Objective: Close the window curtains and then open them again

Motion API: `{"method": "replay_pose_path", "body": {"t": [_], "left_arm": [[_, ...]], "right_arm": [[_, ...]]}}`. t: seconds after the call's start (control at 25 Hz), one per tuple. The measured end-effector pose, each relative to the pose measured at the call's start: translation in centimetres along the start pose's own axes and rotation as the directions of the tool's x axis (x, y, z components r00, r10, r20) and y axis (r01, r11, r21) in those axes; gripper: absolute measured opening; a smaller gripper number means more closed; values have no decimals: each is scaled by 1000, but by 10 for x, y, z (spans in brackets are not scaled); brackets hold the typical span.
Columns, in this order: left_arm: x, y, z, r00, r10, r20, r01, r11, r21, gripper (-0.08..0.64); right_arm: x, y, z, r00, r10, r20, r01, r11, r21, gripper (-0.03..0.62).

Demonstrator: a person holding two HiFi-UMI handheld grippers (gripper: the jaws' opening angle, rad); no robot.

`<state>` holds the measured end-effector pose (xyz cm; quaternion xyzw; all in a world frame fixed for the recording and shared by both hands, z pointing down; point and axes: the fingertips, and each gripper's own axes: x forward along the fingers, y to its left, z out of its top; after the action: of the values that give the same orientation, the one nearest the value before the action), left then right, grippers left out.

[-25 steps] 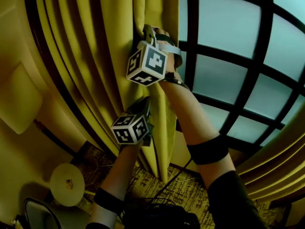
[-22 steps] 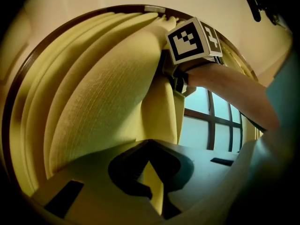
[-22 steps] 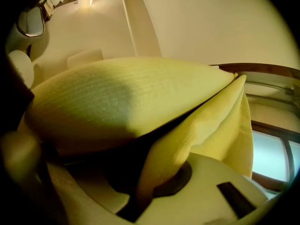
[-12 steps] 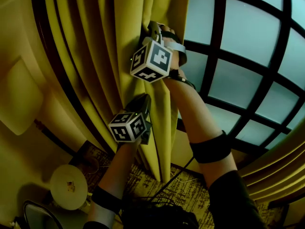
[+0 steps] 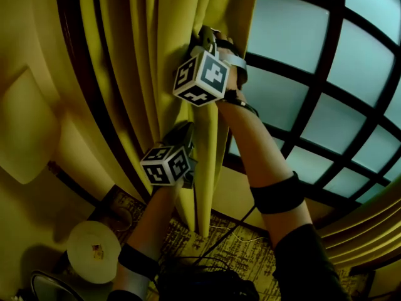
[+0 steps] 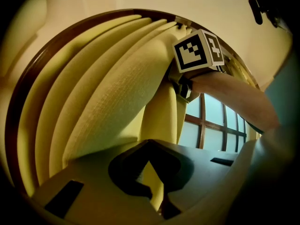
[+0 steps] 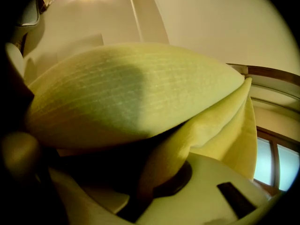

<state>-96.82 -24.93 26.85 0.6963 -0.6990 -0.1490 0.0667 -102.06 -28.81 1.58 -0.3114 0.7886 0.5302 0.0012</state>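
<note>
Curtain (image 5: 145, 55) has slid leftward — left gripper (image 5: 186, 134) and right gripper (image 5: 204, 37) both pinch its edge

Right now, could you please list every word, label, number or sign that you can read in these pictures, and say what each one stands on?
No text can be read in any view.
Marker cubes: black-and-white square patterns only, no letters or numbers.
Small label on the round white object near the floor: too small to read.
Carpet: a dark pattern, no legible words.
</note>
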Motion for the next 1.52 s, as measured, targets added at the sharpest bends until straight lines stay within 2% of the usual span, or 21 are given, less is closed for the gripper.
{"method": "replay_pose_path", "body": {"t": [0.36,0.64,0.96,1.2,1.44,1.52], "left_arm": [[-21,88,33,1000,17,18,-17,999,-36,0],[-37,152,50,999,34,20,-33,998,-61,0],[-45,205,65,999,28,15,-27,997,-66,0],[-49,220,56,1000,5,-1,-5,996,-89,0],[-48,216,37,999,-36,-39,32,993,-110,0],[-47,210,31,998,-50,-50,44,993,-112,0]], "right_arm": [[73,66,62,998,52,21,-52,999,-4,21],[122,105,95,996,79,28,-79,997,-11,21],[169,147,134,993,113,38,-112,993,-34,21],[178,159,143,993,106,42,-105,994,-30,23],[170,153,130,997,82,12,-82,996,-22,26],[165,154,121,995,96,-12,-96,995,-24,50]]}}
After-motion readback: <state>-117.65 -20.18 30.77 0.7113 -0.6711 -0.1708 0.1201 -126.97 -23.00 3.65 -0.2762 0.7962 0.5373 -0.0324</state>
